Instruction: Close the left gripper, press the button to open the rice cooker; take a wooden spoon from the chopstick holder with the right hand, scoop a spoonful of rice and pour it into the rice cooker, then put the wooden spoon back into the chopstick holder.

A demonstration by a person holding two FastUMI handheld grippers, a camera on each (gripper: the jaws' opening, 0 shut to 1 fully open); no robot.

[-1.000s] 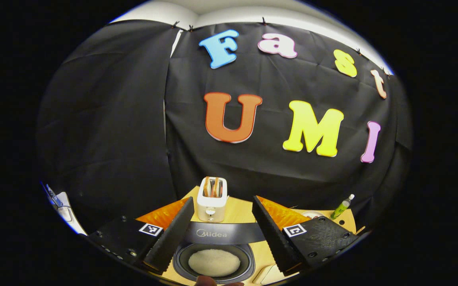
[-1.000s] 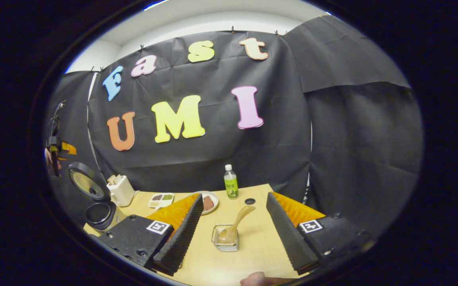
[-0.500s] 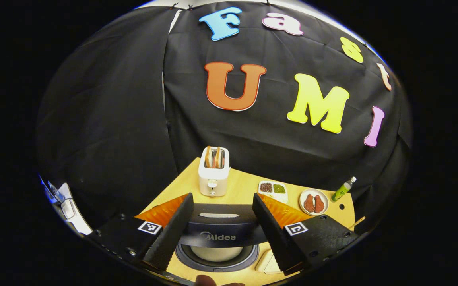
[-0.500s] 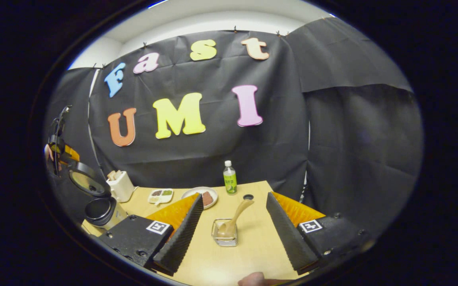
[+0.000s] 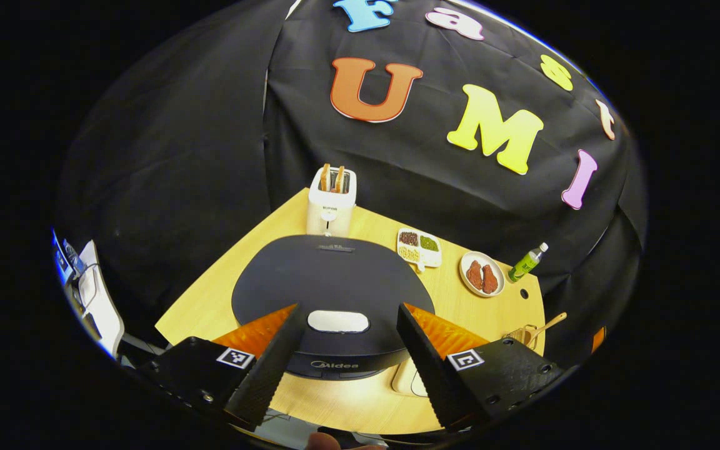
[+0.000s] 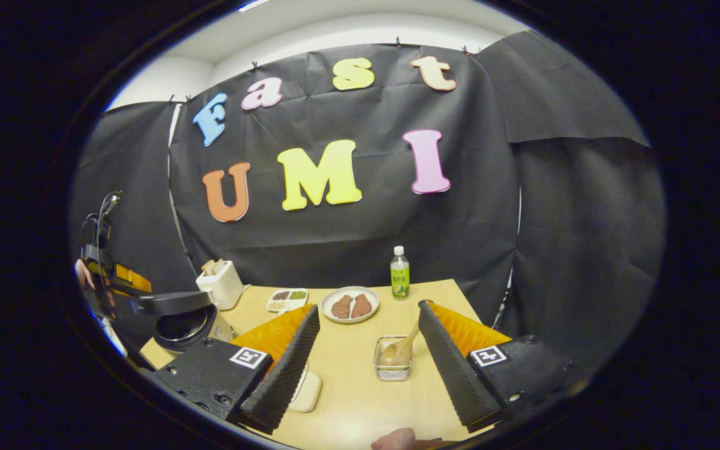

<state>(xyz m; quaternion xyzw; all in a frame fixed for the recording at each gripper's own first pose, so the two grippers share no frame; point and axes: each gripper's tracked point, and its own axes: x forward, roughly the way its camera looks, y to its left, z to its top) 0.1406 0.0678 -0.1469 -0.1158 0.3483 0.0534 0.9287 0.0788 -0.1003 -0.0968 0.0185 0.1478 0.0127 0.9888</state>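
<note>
The dark rice cooker (image 5: 335, 284) sits under my left gripper (image 5: 350, 309), which is open with a finger on either side of the white lid button (image 5: 338, 321). In the right gripper view the cooker (image 6: 185, 325) stands far left. Its lid (image 6: 169, 303) lies almost level, with a gap over the pot rim. The left gripper and a hand (image 6: 107, 281) hover just behind it. The wooden spoon (image 6: 405, 345) leans in a clear glass holder (image 6: 392, 369) just ahead of my right gripper (image 6: 369, 309), which is open and holds nothing. Both also show far right: the spoon (image 5: 546, 324) and the holder (image 5: 522, 336).
On the wooden table (image 6: 360, 406) stand a white toaster (image 5: 330, 200), a divided snack tray (image 5: 419, 245), a plate of meat (image 5: 482, 275) and a green bottle (image 5: 525, 262). A small cream dish (image 6: 305, 392) lies by the right gripper's left finger.
The cooker lid swung down from upright to almost level, hiding the rice in the pot. The left gripper view rose and tipped downward. The right gripper view shifted; the spoon now sits further right.
</note>
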